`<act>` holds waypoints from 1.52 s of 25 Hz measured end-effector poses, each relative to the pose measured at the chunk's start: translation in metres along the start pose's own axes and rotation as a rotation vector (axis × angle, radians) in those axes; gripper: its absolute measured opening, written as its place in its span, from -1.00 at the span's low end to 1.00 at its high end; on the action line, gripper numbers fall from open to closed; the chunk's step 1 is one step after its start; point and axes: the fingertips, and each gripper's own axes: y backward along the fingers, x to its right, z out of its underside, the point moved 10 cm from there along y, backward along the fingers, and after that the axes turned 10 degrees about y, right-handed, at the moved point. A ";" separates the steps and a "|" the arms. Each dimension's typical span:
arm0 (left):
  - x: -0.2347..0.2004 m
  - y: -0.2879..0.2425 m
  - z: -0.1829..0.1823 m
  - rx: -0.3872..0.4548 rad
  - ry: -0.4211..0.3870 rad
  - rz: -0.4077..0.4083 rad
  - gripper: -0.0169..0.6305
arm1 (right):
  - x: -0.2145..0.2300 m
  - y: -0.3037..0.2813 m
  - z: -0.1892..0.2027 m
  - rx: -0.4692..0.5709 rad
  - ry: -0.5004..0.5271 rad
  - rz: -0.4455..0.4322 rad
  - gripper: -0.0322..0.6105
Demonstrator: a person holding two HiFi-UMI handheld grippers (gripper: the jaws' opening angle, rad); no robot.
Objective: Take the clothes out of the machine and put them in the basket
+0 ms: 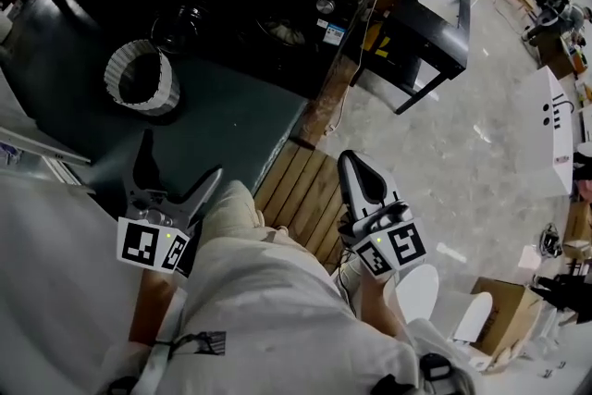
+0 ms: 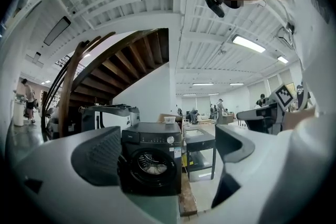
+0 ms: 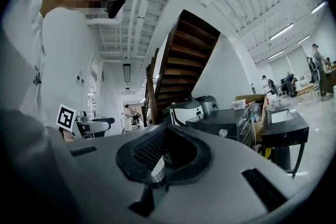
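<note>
The black washing machine stands at the top of the head view, and white clothes show in its round drum opening. Its door looks swung aside to the left. An empty white ribbed basket sits on the dark green mat to the machine's left. My left gripper is held level, well short of the machine; its jaws are spread wide with nothing between them. My right gripper hangs over the wooden boards with its jaws together and nothing in them. The machine lies to its right.
A black side table stands right of the machine. Wooden boards edge the green mat. My light-trousered leg fills the bottom centre. A cardboard box and white seats lie at the lower right. A wooden staircase rises behind.
</note>
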 end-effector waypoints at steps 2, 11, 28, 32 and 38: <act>-0.006 -0.007 0.006 -0.020 0.012 -0.012 0.72 | 0.003 -0.013 0.001 -0.010 0.007 -0.026 -0.86; -0.075 -0.098 0.046 -0.131 0.075 0.054 0.72 | 0.035 -0.109 0.031 -0.103 0.020 -0.008 -0.86; -0.329 -0.403 0.021 -0.269 0.102 0.429 0.72 | 0.094 -0.433 -0.005 -0.290 -0.022 0.250 -0.86; -0.319 -0.443 0.034 -0.359 0.106 0.501 0.72 | 0.110 -0.428 0.009 -0.302 -0.064 0.343 -0.86; -0.294 -0.477 0.069 -0.389 0.075 0.536 0.72 | 0.143 -0.432 0.058 -0.322 -0.084 0.311 -0.86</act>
